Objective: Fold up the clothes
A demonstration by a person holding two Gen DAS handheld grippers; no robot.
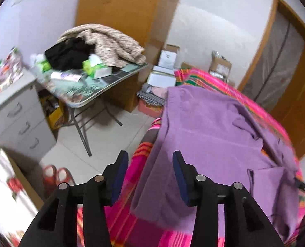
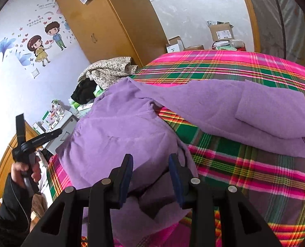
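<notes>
Bed: my work surface, covered by a plaid bedspread (image 2: 245,164) in pink, green and grey.
On the bedspread: a purple garment (image 2: 119,131), its body draped over the near corner, one sleeve (image 2: 275,119) folded back on itself across the plaid.
Folding table (image 1: 103,86): well apart from my bed, holding a beige patterned blanket (image 1: 111,43), a black cloth (image 1: 70,53) and what look like green-and-white boxes (image 1: 94,65), blurred.
Floor (image 1: 103,135): pale tiles, red slippers (image 1: 56,175) near the bed.
</notes>
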